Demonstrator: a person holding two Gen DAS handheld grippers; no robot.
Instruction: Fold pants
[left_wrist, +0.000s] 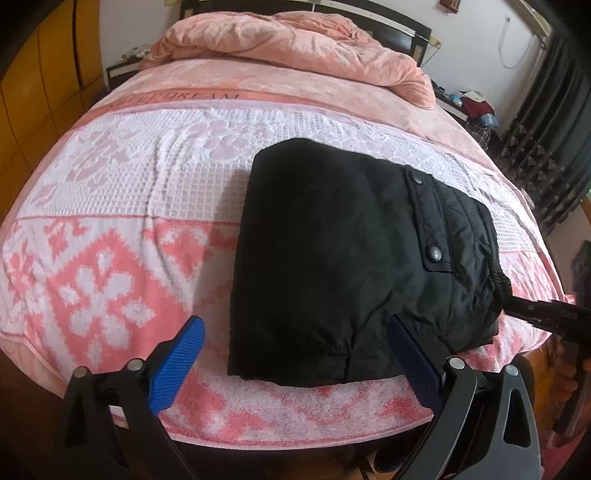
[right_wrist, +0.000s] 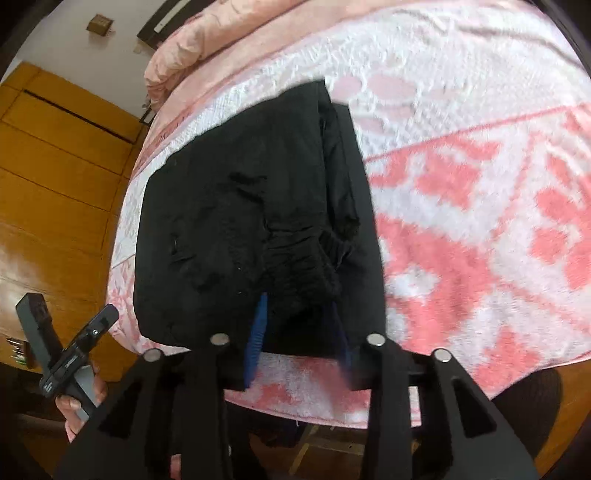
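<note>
While the folded pants (left_wrist: 343, 266) lie at the bed's (left_wrist: 122, 206) near edge, left gripper (left_wrist: 295, 363) gapes wide before them; right gripper (right_wrist: 295, 332) pinches their waistband.

Pants (right_wrist: 258, 206) hide the right gripper's (right_wrist: 295, 332) fingertips.

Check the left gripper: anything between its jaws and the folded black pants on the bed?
Nothing visible. The left gripper has its jaws wide open just over the near hem of the black pants, with only pink towel beside them. The right gripper is already at the waistband end.
</note>
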